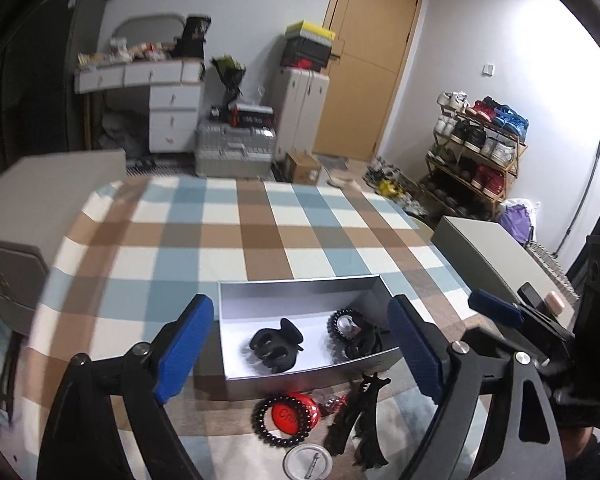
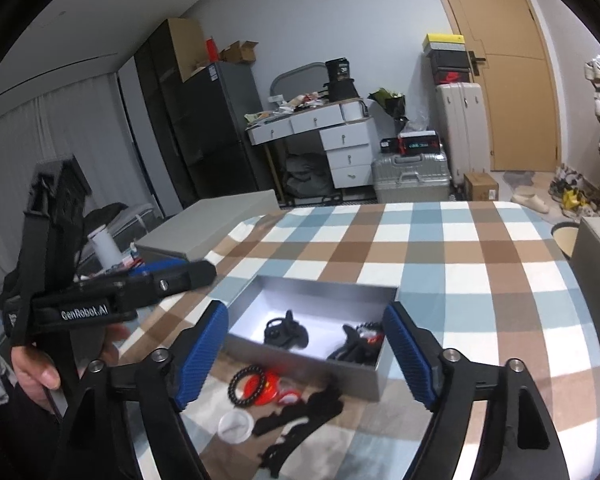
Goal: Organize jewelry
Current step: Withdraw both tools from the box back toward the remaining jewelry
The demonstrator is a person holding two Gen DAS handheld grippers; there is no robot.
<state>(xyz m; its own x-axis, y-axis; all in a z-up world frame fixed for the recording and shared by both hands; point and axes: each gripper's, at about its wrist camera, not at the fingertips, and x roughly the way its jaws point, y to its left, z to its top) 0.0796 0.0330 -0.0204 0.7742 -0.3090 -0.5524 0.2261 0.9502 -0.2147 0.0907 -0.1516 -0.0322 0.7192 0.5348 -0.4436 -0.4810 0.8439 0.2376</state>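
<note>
Sorting time at the checked counter (image 1: 228, 236): I hold both tongs over the open grey box (image 1: 300, 292), the landmark for everything here, and neither has anything in its grip. The left tongs (image 1: 300, 354) stand wide, blue pads apart with the box showing between them; the right tongs (image 2: 306, 356) stand just as wide and empty above the box's near wall.

Inside the box, a black claw clip (image 1: 278, 344) lies toward its left half and a dark coiled hair tie (image 1: 342, 324) with other black pieces toward its right half, which I judge to be the items already sorted. The box sits with its open top facing up and its near wall toward me, presumably so each piece can simply be dropped in from above.

Just in front of the box, on the counter, the unsorted things wait: a black beaded bracelet (image 1: 284, 420) looped around a red round badge (image 1: 296, 412), a long black toothed hair clip (image 1: 360, 416) to their right, and a clear round badge (image 1: 308, 462) nearest me. They lie close together near the box, so each move stays short.

In the right wrist view, a hand (image 2: 40, 364) grips the left tool off to the box's left. With both tongs empty, I judge the next pick will come from the pile in front of the box.
</note>
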